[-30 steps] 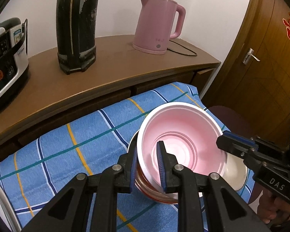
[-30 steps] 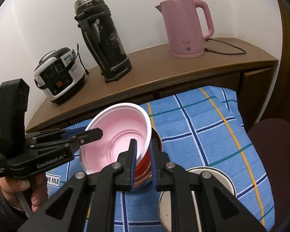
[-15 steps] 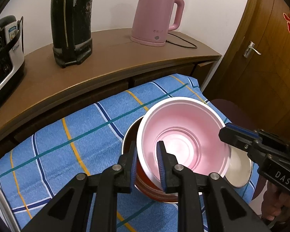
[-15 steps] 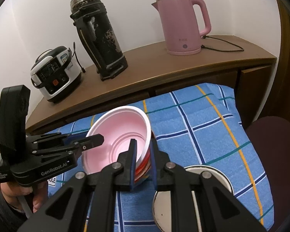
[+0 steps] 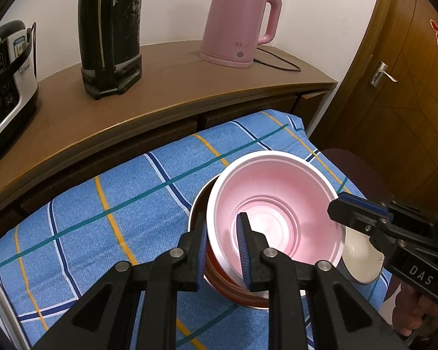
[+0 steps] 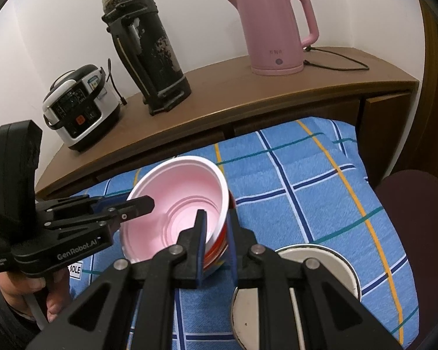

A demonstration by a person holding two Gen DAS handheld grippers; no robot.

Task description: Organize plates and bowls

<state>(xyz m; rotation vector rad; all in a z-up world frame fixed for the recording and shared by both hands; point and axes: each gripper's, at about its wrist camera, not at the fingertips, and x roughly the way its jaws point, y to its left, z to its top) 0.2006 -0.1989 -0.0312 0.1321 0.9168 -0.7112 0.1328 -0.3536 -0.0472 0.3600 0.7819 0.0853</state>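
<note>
On the blue cloth [image 5: 108, 204], low in the middle of the frame, both my tools pinch the pink bowl [image 5: 274, 218]: left tool [image 5: 222, 250], right tool [image 6: 216, 242]. It sits tilted in the red bowl [image 6: 219, 255], not settled. The plate [image 6: 321, 265] waits lower right.

Dim, warm indoor light. Strong fisheye bending with black vignette at corners. Soft glare inside pink bowl [image 5: 274, 218]; shadow under it. Focus sharp, no motion blur.

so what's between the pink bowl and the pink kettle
Behind the pink bowl comes bare blue checked cloth, then the wooden counter edge below the pink kettle; the right wrist view shows it.
</note>
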